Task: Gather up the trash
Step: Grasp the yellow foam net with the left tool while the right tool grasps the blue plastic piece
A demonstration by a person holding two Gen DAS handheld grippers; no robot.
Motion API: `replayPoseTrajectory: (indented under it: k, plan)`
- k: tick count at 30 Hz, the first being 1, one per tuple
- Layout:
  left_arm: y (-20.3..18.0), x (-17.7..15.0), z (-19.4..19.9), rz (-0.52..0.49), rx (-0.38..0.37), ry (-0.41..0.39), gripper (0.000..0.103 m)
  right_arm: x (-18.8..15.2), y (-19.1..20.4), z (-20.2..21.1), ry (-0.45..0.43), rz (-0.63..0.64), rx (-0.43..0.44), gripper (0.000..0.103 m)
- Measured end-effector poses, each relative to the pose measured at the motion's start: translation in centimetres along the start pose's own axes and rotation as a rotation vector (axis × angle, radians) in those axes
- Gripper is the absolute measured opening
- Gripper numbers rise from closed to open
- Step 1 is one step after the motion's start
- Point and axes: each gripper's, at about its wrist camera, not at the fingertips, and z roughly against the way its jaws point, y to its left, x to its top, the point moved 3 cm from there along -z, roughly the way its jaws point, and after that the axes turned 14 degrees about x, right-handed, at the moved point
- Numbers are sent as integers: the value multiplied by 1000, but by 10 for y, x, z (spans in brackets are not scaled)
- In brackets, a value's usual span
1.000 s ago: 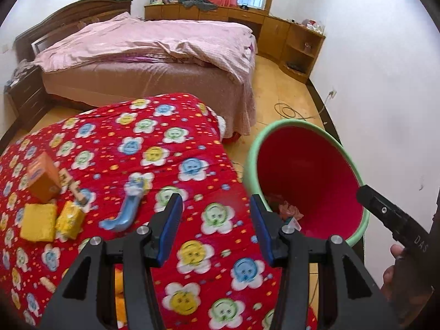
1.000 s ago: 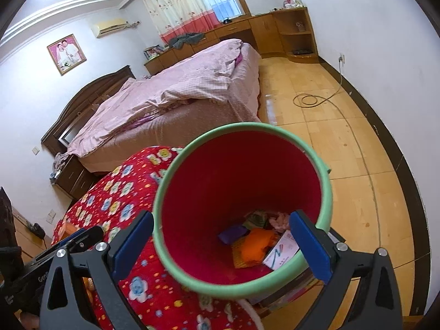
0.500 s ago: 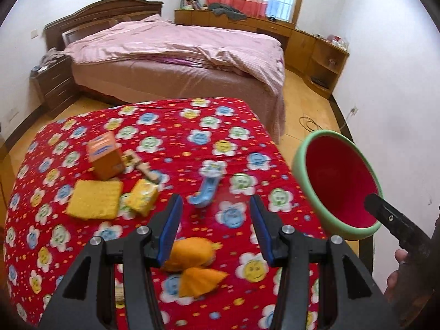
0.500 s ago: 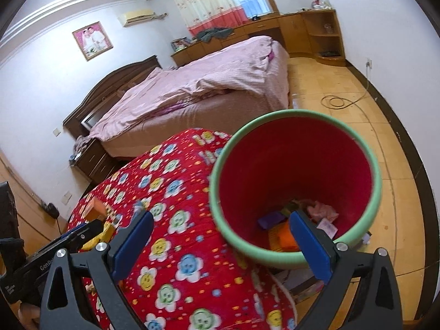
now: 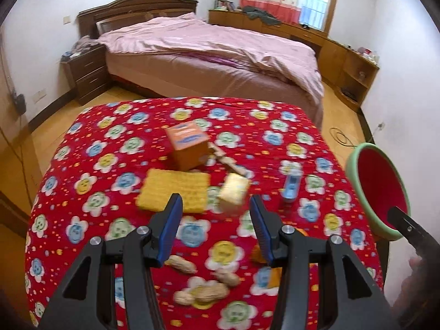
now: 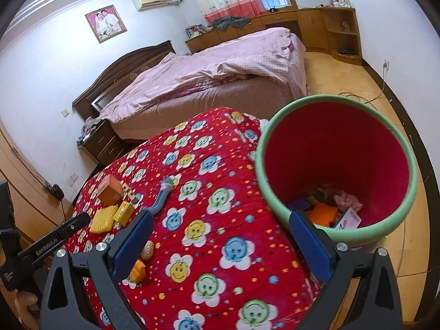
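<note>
Beside the table's (image 6: 220, 247) right edge, a red, green-rimmed bin (image 6: 341, 162) holds trash. Peanut shells (image 5: 200, 293) lie under the left hand-held gripper (image 5: 214, 222); both grippers, including the right hand-held gripper (image 6: 220, 236), are spread apart, empty.

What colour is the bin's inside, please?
Red, with a green rim; the bin shows best in the right wrist view.

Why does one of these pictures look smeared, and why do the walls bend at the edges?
Left wrist view: motion blur softens the orange box, yellow sponge and peanuts, while the left gripper stays crisp. Right wrist view: sharper overall, and the red bin reads clearly. Both views: the fisheye lens curves the walls and darkens the corners.
</note>
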Motion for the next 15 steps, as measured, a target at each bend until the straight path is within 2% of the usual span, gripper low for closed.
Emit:
replayPoseTrajectory:
  k: [15]
  plan:
    - [63,0,-43,89,74,41,51,-7,18,-24,51,26,-19,101]
